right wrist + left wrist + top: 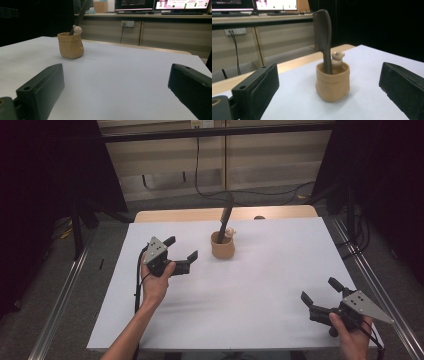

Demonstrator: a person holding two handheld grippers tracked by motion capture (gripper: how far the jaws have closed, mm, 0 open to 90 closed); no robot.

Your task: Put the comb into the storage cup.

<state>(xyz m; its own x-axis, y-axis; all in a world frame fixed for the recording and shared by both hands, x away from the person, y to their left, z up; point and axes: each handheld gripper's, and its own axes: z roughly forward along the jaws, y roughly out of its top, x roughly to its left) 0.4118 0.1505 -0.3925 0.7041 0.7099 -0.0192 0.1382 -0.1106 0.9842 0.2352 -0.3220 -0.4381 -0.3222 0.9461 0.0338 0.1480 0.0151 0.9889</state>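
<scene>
We see a tan, bag-shaped holder (222, 247) standing upright on the white table (250, 290), toward its far middle. A dark comb (224, 222) stands in it, handle down and teeth up, leaning slightly, and a small pale bear figure (230, 232) peeks over the rim just beside the comb.

The left gripper (181, 248) is held above the table just left of the holder, its jaws spread wide and gripping nothing. Looking along those jaws in the left gripper view, the holder (333, 81) sits ahead of them and between their lines — near, but touching neither jaw. The comb (324, 37) rises well above the rim, with the bear figure (337, 58) right behind it.

The right gripper (321, 292) is held by the right hand (352, 335) near the table's near right corner, well apart from the holder. Its jaws are also wide open and empty. In the right gripper view the holder (70, 45) stands far ahead — beyond the left jaw's tip, off to that side.
</scene>
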